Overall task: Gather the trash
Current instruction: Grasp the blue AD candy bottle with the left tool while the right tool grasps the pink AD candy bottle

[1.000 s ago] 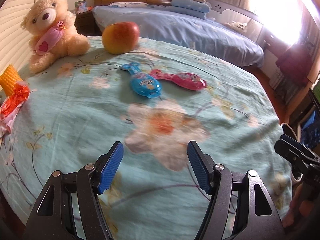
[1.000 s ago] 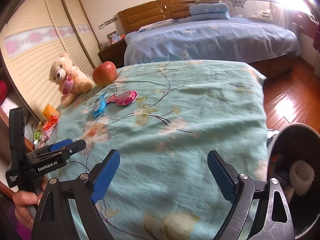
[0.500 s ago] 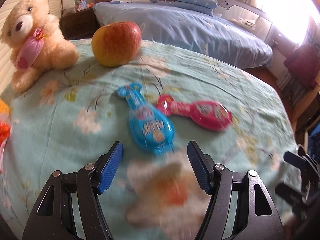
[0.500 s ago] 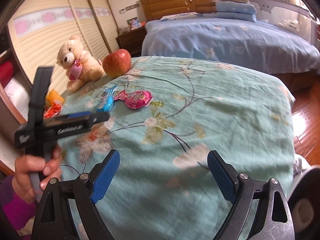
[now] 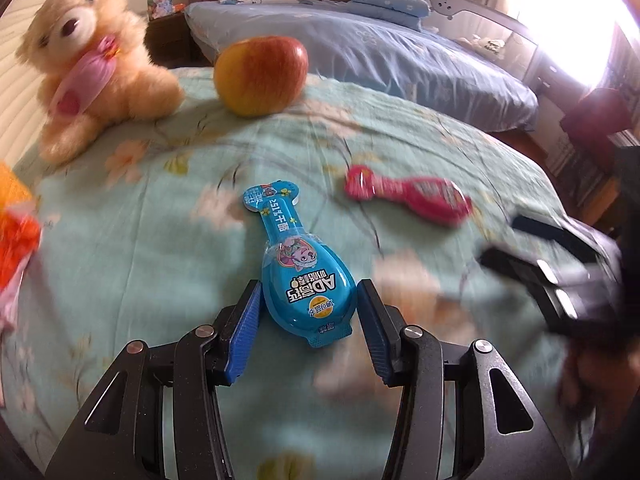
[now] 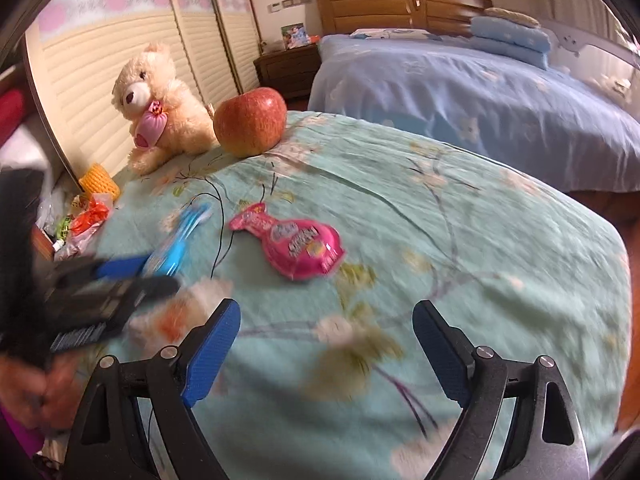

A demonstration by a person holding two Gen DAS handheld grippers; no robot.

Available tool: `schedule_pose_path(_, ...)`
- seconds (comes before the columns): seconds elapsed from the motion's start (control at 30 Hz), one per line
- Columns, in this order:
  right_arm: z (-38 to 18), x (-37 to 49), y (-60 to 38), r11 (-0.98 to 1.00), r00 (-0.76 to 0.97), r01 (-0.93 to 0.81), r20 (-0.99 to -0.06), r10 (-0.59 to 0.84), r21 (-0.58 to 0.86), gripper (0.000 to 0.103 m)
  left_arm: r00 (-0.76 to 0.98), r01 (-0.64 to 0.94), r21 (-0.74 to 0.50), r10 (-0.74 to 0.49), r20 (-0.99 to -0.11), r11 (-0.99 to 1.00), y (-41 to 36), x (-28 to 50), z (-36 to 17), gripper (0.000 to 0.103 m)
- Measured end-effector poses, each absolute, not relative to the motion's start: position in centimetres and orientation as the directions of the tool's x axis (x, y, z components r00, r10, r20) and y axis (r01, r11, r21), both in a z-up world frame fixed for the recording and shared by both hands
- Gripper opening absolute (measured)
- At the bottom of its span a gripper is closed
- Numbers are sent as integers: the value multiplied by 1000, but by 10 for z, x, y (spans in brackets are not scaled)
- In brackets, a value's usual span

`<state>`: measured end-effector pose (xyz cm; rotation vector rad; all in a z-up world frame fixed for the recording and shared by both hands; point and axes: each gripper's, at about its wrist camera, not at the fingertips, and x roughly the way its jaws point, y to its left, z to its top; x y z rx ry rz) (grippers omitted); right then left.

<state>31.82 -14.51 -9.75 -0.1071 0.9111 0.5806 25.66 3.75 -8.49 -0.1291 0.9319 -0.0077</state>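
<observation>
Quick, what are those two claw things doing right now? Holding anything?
Left gripper: jaws just closing around the blue packet, not yet pressing it.
Right gripper: wide open, holding nothing, above the bedspread.

Bedroom. Worktop covered by a teal floral cloth. At 12 o'clock, a bed with blue bedding and wooden headboard. At 11 o'clock, a dark nightstand. At 10 o'clock, cream louvred wardrobe doors. Bright window glare at 2 o'clock. Wooden floor at 3 o'clock.
</observation>
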Motion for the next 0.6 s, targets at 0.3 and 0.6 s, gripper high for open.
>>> schedule_pose_path(0.3,-108,348,-107,825,444,-559,-811,381,82,73,618,-41,-105,-58,-784,994,34,228,-86,47)
schedule_pose_path(0.6,-104,333,-126,873,478,-481,-810,339,82,21,626,-36,-118,-69,-777,992,35,225,-85,47)
